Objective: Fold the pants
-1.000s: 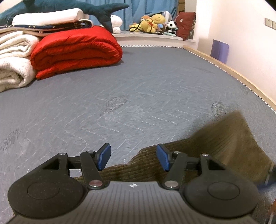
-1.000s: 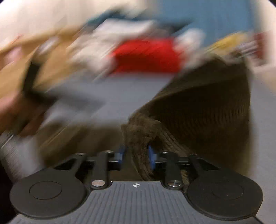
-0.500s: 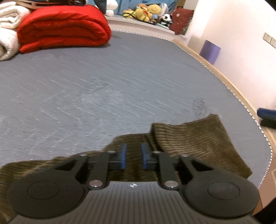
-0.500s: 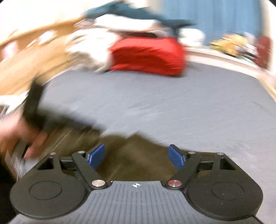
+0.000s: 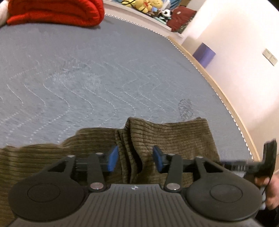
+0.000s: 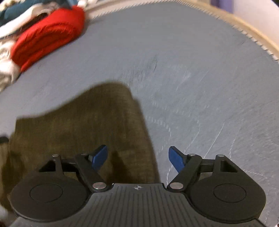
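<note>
Olive-brown corduroy pants (image 5: pixel 167 136) lie on the grey quilted bed near its front edge. In the left wrist view a bunched fold of the pants rises between the blue pads of my left gripper (image 5: pixel 134 159), whose jaws are open around it. In the right wrist view the pants (image 6: pixel 83 122) spread flat to the left. My right gripper (image 6: pixel 137 159) is wide open and empty above the pants' right edge. The right gripper also shows at the far right of the left wrist view (image 5: pixel 268 158), held by a hand.
A folded red blanket (image 5: pixel 54 12) lies at the far left of the bed; it also shows in the right wrist view (image 6: pixel 48 35). Plush toys (image 5: pixel 150 8) sit on the far ledge. The wooden bed edge (image 5: pixel 218 87) and a wall run along the right.
My left gripper shut on the pants half a second ago and has since opened around the fold. My right gripper let go of the pants and stays wide open, now lower over the cloth.
</note>
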Available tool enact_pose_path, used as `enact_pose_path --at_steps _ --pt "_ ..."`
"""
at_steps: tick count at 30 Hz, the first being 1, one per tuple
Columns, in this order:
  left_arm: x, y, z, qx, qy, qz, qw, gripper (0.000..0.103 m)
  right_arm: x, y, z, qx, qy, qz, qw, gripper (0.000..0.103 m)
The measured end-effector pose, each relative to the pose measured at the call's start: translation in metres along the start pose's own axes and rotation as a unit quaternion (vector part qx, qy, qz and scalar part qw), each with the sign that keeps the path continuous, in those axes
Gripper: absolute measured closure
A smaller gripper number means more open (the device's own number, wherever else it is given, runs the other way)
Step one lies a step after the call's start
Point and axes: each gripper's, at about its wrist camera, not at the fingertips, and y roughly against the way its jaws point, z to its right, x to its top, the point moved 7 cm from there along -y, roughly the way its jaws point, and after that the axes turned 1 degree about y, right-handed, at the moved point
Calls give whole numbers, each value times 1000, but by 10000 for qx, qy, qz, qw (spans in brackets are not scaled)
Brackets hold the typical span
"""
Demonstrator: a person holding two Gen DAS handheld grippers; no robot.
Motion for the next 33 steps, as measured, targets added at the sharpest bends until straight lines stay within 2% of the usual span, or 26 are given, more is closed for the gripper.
enact_pose_path --at_steps 2,4,8,11,12,13,15,16,19,21,23,24,25,26,28,30,33 --pt "1 -12 1 16 113 -25 9999 47 -9 -6 3 160 44 -210 9996 21" --pt "0 -25 0 79 176 -108 9998 39 -14 -7 7 294 176 -215 9992 18" --pt "-3 -44 -1 154 147 -119 9997 38 -14 -6 5 504 366 -285 9976 18" --pt "-3 -51 5 247 -72 -48 9997 38 -15 -10 3 615 463 -314 9965 16" --pt "-4 -52 7 315 -167 -32 9994 41 -16 -10 3 626 490 -313 9963 15" --pt "-5 -53 9 400 -279 4 9988 57 -16 -10 2 638 500 -319 9962 15" --pt "-3 -49 11 569 -401 108 9975 77 -14 -5 1 659 505 -331 9960 13" --pt "1 -42 11 546 -374 172 9977 82 -13 -4 -1 658 517 -332 9959 13" --pt "16 -8 21 506 -403 612 9960 83 -15 4 -8 705 498 -251 9960 17" --pt "24 14 22 809 -599 987 9900 83 -12 10 -12 812 435 -177 9956 21" --pt "27 18 7 1046 -443 973 9887 83 -11 13 -17 897 485 -117 9947 22" --pt "25 10 -4 1013 -260 731 9918 81 -11 13 -19 941 509 -117 9942 22" --pt "19 0 -15 941 -59 454 9945 74 -13 12 -21 974 545 -147 9936 22" --pt "15 -6 -23 1026 63 315 9942 69 -15 11 -23 964 615 -194 9933 22" --pt "15 -2 -29 1364 39 412 9898 41 -21 4 -27 919 786 -313 9922 20" --pt "20 11 -23 1557 -270 670 9852 36 -24 2 -29 873 910 -323 9915 19" --pt "20 29 -13 1544 -540 847 9829 29 -24 2 -31 859 912 -323 9916 19"
